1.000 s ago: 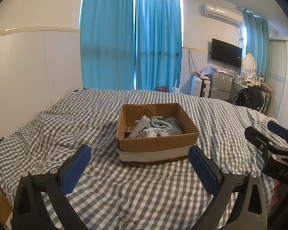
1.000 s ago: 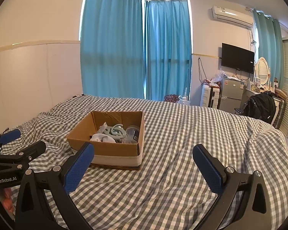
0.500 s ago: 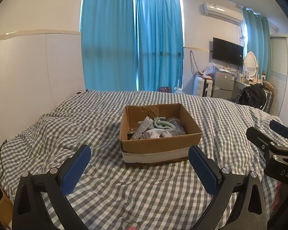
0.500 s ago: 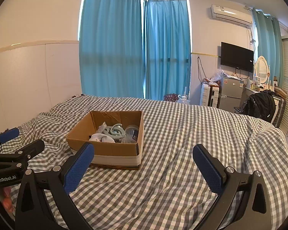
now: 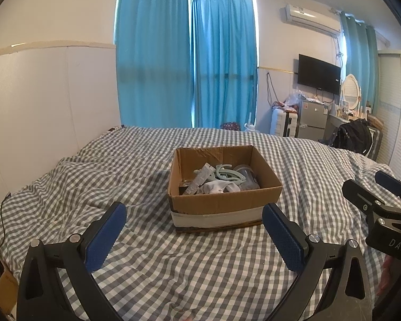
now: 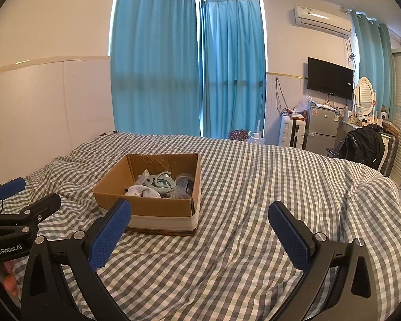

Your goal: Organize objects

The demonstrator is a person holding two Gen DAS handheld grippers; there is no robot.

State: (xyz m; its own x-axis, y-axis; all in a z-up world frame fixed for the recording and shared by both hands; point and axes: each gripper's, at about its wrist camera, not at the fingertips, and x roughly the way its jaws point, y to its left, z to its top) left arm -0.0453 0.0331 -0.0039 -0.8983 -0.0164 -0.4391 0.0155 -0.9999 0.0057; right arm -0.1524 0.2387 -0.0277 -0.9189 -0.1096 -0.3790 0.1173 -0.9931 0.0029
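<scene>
An open cardboard box (image 5: 222, 203) with a white taped base sits on the checked bed; it also shows in the right wrist view (image 6: 160, 208). Inside lie pale green hangers (image 5: 227, 174), a white cloth (image 5: 218, 187), a flat tube (image 5: 203, 178) and a clear container (image 6: 185, 183). My left gripper (image 5: 193, 231) is open and empty, held above the bed just in front of the box. My right gripper (image 6: 200, 230) is open and empty, to the right of the box and short of it. Each gripper shows at the edge of the other's view.
The grey and white checked bedspread (image 5: 173, 262) fills the foreground. A white headboard wall (image 5: 40, 101) stands at the left, blue curtains (image 5: 184, 61) behind. A suitcase, small fridge (image 6: 322, 128), black backpack (image 6: 363, 147) and wall TV stand at the far right.
Both views have shifted slightly; the box sits a little lower and nearer the fingers in the left wrist view. Both grippers stay open and empty.
</scene>
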